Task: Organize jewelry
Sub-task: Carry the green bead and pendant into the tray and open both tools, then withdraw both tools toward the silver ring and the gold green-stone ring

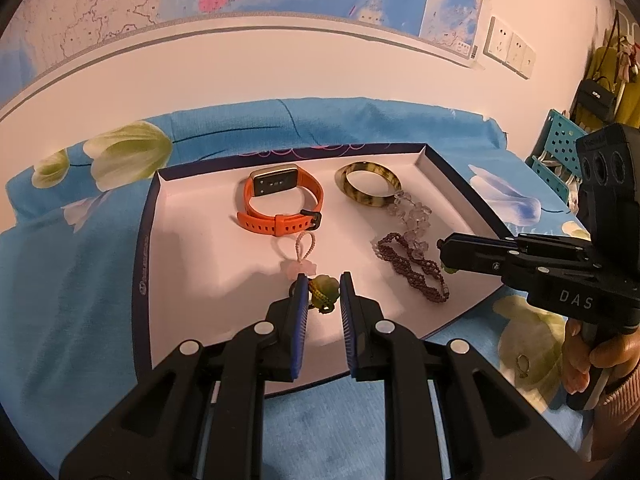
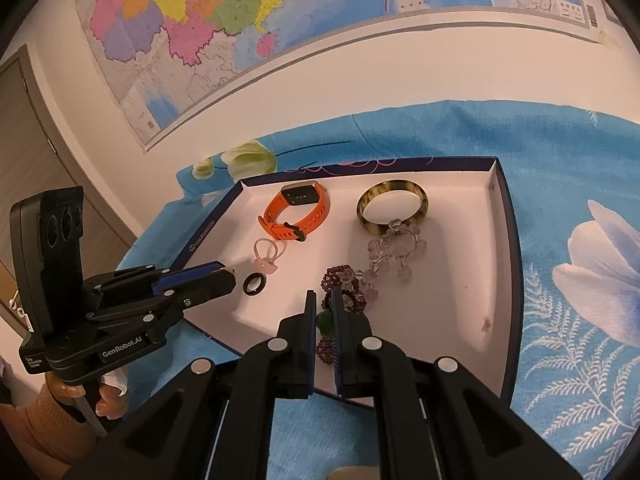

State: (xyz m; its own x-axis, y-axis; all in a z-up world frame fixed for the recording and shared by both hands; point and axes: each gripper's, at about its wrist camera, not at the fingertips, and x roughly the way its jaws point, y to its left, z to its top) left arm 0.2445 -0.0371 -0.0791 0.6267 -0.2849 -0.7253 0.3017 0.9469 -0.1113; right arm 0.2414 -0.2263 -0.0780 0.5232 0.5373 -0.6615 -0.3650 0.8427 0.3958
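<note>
A white tray (image 1: 192,248) with a dark blue rim holds the jewelry; it also shows in the right wrist view (image 2: 460,280). In it lie an orange watch (image 1: 280,204), a mottled bangle (image 1: 368,186), a clear bead bracelet (image 1: 412,216), a dark red beaded bracelet (image 1: 412,268), a pink charm on a loop (image 1: 302,264) and a black ring (image 2: 254,284). My left gripper (image 1: 324,286) is open, its fingers either side of a green pendant (image 1: 324,290). My right gripper (image 2: 325,312) is shut on a small green stone (image 2: 326,322) over the dark red bracelet (image 2: 344,292).
The tray lies on a blue flowered cloth (image 1: 72,280). A map (image 2: 240,20) hangs on the wall behind. A small ring (image 1: 522,362) lies on the cloth right of the tray. A teal perforated rack (image 1: 556,148) stands at far right.
</note>
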